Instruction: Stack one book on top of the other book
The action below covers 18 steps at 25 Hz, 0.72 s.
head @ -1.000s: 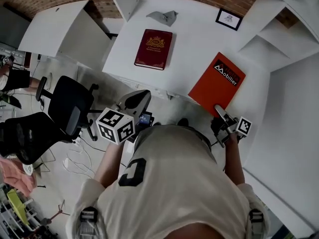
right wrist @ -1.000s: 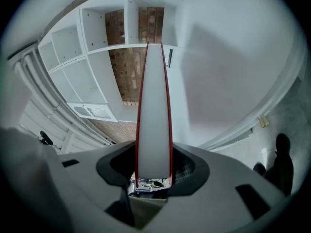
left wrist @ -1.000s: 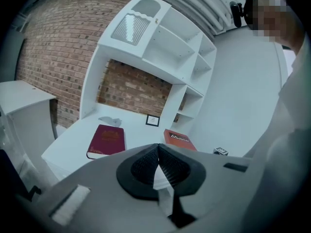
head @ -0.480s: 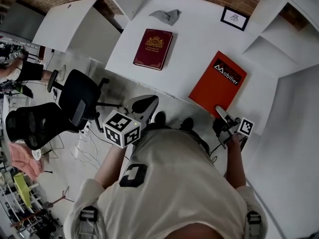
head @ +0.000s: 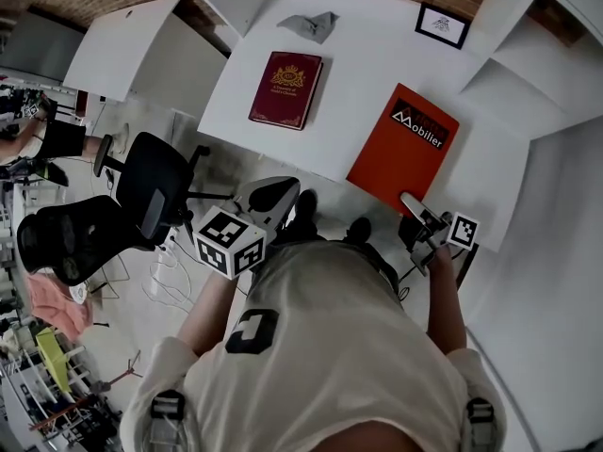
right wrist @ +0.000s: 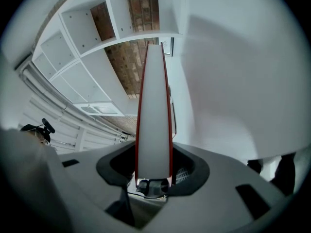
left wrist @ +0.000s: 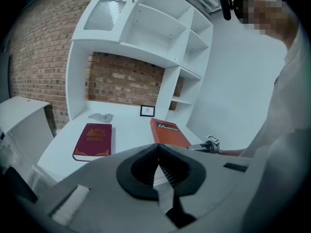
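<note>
Your right tool (head: 415,209) is clenched on the near edge of the orange book (head: 403,147). In the right gripper view the white page edge of that book stands right between the 2 jaws, and both jaws press on its covers.

The orange book sits at the right middle of the head view. Its near end sticks out past the front edge of the white worktop (head: 367,69). I cannot tell if its far end rests on the worktop or is lifted off it.

The dark red book (head: 285,89) lies flat on the worktop, up and to the left of the orange one. The 2 books are well apart.

Your left tool (left wrist: 156,165) is clenched with nothing in it. It hangs low in front of you, off the worktop.

So I think you are at the carrying step: 1 book is grabbed, and it is not yet on the other.

Next, I think you need to lift the orange book clear and take it toward the upper left of the head view, over the dark red book. You hold it by 1 edge only, so it may tip. Keep it flat, line up the sides, and lay it down gently before you let go.
</note>
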Available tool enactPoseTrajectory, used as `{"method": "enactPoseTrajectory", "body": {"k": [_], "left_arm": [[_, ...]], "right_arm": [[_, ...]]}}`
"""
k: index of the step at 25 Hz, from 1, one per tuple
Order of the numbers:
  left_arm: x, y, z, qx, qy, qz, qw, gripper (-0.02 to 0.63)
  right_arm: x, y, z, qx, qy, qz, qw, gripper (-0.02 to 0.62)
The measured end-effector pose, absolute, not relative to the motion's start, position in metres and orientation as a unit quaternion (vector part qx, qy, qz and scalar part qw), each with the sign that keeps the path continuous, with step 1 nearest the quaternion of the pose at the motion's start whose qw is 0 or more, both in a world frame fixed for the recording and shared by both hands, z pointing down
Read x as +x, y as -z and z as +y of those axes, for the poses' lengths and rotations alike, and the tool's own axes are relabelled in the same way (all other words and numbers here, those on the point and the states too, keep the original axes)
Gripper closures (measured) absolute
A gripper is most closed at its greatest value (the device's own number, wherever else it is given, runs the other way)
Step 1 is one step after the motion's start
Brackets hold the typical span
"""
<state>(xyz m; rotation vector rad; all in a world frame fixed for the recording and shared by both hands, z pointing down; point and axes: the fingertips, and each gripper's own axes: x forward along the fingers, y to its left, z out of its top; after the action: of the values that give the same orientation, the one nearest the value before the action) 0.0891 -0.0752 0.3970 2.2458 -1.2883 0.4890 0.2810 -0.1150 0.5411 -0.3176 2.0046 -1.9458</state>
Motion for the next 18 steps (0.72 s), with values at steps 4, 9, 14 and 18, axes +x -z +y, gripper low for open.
{"method": "enactPoseTrajectory", "body": {"k": [4, 9, 14, 18], "left_arm": [[0.082, -0.399, -0.081, 0.828, -0.172, -0.472, 0.249, 0.603], [0.06, -0.404, -0.089, 0.831, -0.15, -0.472, 0.254, 0.603], [0.019, -0.406, -0.102, 0.83, -0.123, -0.479, 0.259, 0.603], [-0.017, -0.406, -0.11, 0.837, -0.112, -0.465, 0.267, 0.603]], "right_arm": [[0.274, -0.535, -0.119, -0.111, 0.675, 0.713, 0.154, 0.433], [0.262, -0.53, -0.124, -0.121, 0.667, 0.721, 0.141, 0.433], [0.238, -0.526, -0.128, -0.14, 0.667, 0.721, 0.124, 0.433], [0.211, -0.52, -0.133, -0.157, 0.668, 0.717, 0.121, 0.434]]}}
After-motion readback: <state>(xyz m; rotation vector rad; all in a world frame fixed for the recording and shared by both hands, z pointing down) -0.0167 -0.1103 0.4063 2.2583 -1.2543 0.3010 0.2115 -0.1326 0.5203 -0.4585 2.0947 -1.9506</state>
